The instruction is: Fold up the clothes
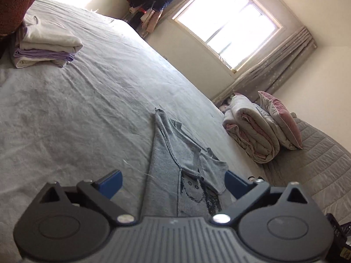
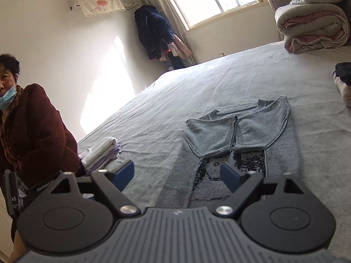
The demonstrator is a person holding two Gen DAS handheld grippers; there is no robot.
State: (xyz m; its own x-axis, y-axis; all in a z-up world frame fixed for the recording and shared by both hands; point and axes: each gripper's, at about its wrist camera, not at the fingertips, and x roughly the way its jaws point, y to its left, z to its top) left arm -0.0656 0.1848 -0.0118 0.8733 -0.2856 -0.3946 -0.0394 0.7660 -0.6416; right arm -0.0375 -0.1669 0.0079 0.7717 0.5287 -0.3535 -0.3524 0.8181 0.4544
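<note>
1. The bed (image 2: pixel 219 76), under a wrinkled pale-grey sheet, carried everything
2. The grey knit sweater (image 2: pixel 248 135) lay flat mid-bed, both sleeves folded in across its dark pixel motif; soft knit could slip open if the next fold dragged it
3. A stack of folded clothes (image 1: pixel 46 43), white and lilac, sat well apart
4. The left gripper (image 1: pixel 173 182) and right gripper (image 2: pixel 177 173) both stood wide open, holding nothing

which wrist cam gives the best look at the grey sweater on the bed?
Right wrist. The grey sweater lies nearly whole in view, both sleeves folded in across the chest, neckline and dark knitted pattern visible. Left wrist sees the grey sweater edge-on as a narrow strip, its lower part cut off by the gripper body.
</note>
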